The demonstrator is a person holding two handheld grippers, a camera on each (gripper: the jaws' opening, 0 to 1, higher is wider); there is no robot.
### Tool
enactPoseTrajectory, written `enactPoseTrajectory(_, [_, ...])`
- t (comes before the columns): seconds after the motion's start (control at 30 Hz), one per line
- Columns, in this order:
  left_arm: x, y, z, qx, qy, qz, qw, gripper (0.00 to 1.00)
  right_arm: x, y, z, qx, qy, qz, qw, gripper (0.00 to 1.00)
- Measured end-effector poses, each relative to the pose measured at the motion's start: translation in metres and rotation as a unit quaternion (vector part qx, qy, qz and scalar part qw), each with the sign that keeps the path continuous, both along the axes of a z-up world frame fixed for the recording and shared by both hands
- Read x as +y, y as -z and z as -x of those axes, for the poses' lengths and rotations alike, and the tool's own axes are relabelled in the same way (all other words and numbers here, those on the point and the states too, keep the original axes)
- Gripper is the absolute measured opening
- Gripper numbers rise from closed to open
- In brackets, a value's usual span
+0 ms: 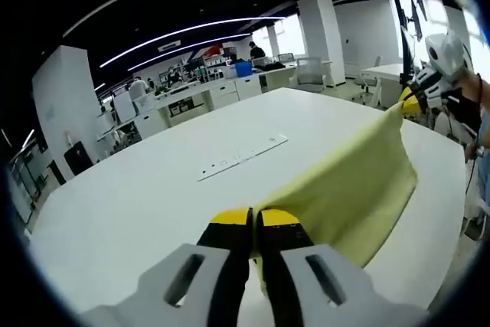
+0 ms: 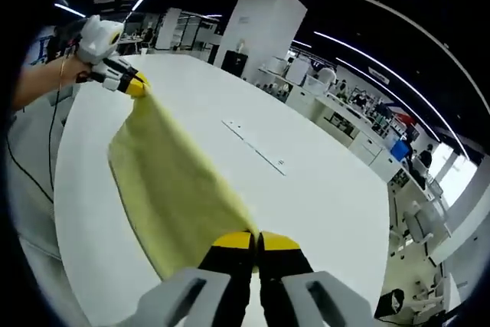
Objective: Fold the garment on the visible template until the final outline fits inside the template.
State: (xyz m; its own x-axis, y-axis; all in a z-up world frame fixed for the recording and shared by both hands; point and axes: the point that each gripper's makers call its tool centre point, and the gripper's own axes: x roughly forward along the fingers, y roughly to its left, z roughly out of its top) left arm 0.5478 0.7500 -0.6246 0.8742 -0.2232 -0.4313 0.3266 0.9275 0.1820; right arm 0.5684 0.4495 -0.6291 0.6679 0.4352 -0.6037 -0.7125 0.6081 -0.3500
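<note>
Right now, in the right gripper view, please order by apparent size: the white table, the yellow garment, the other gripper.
1. white table
2. yellow garment
3. other gripper, far from the camera, so it looks small

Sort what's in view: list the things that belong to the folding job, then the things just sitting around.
Belonging to the job:
yellow garment, stretched in the air between both grippers
left gripper, shut on one end
right gripper, shut on the other end
white table underneath

Just lying about:
socket strip set in the tabletop
office desks behind
white pillar
</note>
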Motion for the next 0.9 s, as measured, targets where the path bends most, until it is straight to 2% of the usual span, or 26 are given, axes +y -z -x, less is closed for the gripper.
enactPoseTrajectory(0.17, [0.002,0.02,-0.014,0.014,-0.008,0.0,0.9999,0.0,0.003,0.017,-0.014,0.015,0.007,0.013,0.9998,0.0])
enactPoseTrajectory(0.2, [0.003,0.024,-0.016,0.018,-0.009,-0.002,0.9998,0.0,0.003,0.021,-0.017,0.022,0.009,0.012,0.9996,0.0])
enactPoseTrajectory(0.23, [0.003,0.029,-0.019,0.021,-0.009,-0.003,0.9997,0.0,0.003,0.03,-0.018,0.04,0.014,0.01,0.999,0.0])
enactPoseTrajectory(0.43, [0.008,0.06,-0.031,0.051,-0.01,-0.007,0.9986,0.0,0.007,0.055,-0.035,0.067,0.022,0.01,0.9974,0.0])
enactPoseTrajectory(0.63, [0.008,0.08,-0.044,0.068,-0.009,-0.005,0.9976,0.0,0.009,0.076,-0.044,0.089,0.023,0.03,0.9953,0.0])
enactPoseTrajectory(0.9, [0.009,0.108,-0.05,0.094,-0.004,-0.026,0.9952,0.0,0.011,0.107,-0.054,0.119,0.016,0.049,0.9916,0.0])
